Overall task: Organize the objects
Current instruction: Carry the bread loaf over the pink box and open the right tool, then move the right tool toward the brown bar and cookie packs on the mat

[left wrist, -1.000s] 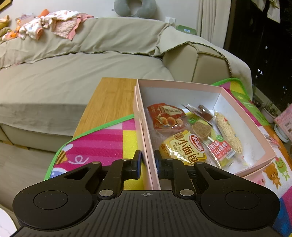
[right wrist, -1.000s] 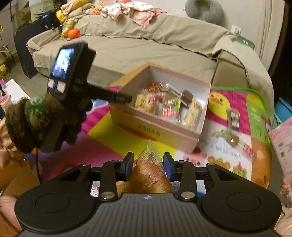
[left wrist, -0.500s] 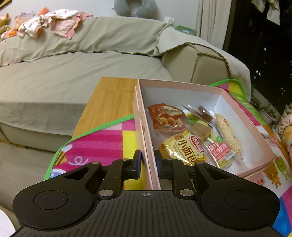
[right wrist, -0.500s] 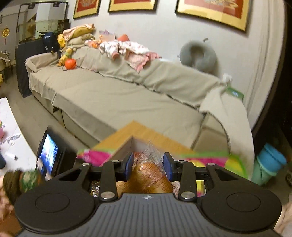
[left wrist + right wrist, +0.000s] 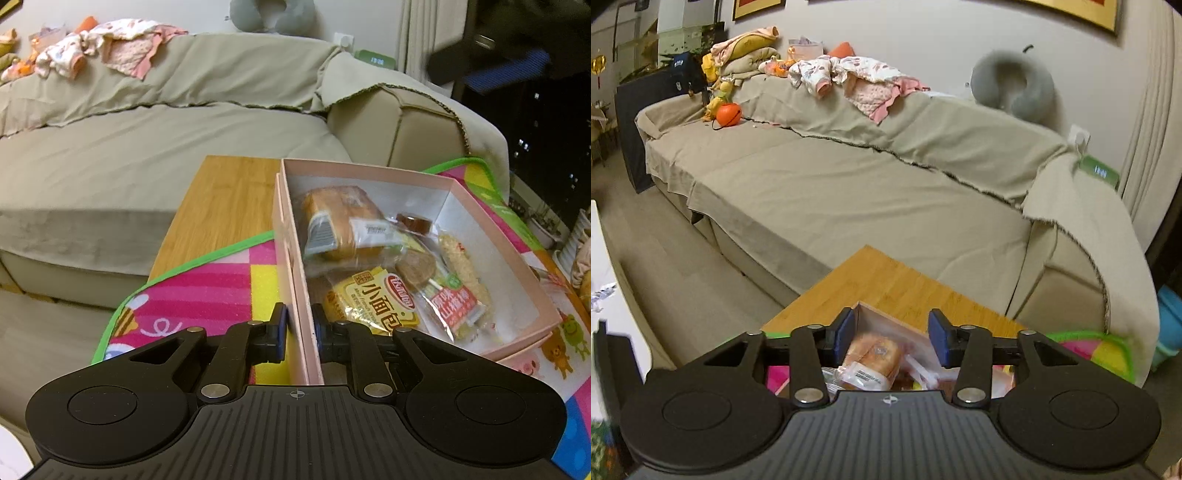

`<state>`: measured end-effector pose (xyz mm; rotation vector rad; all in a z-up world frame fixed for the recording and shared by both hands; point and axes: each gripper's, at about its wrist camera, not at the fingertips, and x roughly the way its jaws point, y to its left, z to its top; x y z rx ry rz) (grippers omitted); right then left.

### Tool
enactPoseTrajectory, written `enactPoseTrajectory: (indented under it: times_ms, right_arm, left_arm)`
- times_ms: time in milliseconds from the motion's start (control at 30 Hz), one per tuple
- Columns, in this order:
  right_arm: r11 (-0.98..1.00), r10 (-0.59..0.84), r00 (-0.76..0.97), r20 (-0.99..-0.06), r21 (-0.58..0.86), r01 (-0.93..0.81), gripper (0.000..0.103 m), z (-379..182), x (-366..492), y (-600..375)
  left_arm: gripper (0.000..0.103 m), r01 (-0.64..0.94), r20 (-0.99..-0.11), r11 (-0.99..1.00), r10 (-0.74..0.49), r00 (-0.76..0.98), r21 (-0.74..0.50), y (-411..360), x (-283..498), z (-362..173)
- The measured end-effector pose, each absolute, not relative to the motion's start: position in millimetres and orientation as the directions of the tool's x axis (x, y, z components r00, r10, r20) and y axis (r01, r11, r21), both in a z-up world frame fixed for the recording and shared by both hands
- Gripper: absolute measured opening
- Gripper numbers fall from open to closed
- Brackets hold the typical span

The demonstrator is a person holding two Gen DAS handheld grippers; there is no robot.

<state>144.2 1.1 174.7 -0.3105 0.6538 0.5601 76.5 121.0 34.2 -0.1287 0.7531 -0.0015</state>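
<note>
A pink box (image 5: 290,236) stands on a colourful play mat (image 5: 207,291) and holds several snack packets. My left gripper (image 5: 300,330) is shut on the box's near left wall. A wrapped bread loaf (image 5: 341,221) lies in the box's far left part, on other packets. In the right wrist view my right gripper (image 5: 892,338) is open above the box, and the bread loaf (image 5: 873,360) lies below its jaws, free of them. A yellow bread packet (image 5: 373,301) and a red packet (image 5: 456,304) lie nearer in the box.
The mat lies on a wooden table (image 5: 225,206) (image 5: 897,288) against a beige sofa (image 5: 147,147) (image 5: 849,184). Clothes (image 5: 857,79) and a grey neck pillow (image 5: 1012,86) sit on the sofa back. Part of the right gripper (image 5: 509,62) shows at the left wrist view's top right.
My right gripper has opened and let go of the bread loaf, which now lies in the box over the orange packet. My left gripper stays clamped on the box wall.
</note>
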Motion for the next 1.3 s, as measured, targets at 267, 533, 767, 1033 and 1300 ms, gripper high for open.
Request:
enactPoseTrajectory:
  times_ms: [267, 533, 767, 1033, 1300]
  right_arm:
    - [0.827, 0.408, 0.574, -0.710, 0.020, -0.562, 0.055, 152, 132, -50]
    - [0.844, 0.379, 0.550, -0.744, 0.034, -0.536, 0.059, 105, 80, -99]
    - [0.846, 0.308, 0.570, -0.762, -0.055, -0.531, 0.059, 72, 40, -114]
    - [0.887, 0.307, 0.581, -0.754, 0.005, -0.463, 0.061, 77, 74, -130]
    - [0.936, 0.251, 0.602, -0.758, 0.032, -0.350, 0.063, 92, 143, -159]
  left_arm:
    - [0.015, -0.056, -0.686, 0.992, -0.040, 0.726, -0.117, 122, 75, 35]
    - [0.014, -0.072, -0.689, 0.992, -0.023, 0.725, -0.108, 119, 76, 36]
    - [0.014, -0.086, -0.689, 0.992, -0.002, 0.724, -0.093, 118, 76, 36]
    - [0.014, -0.106, -0.687, 0.990, 0.011, 0.726, -0.096, 126, 75, 37]
    - [0.014, -0.135, -0.686, 0.986, 0.029, 0.727, -0.101, 138, 69, 38]
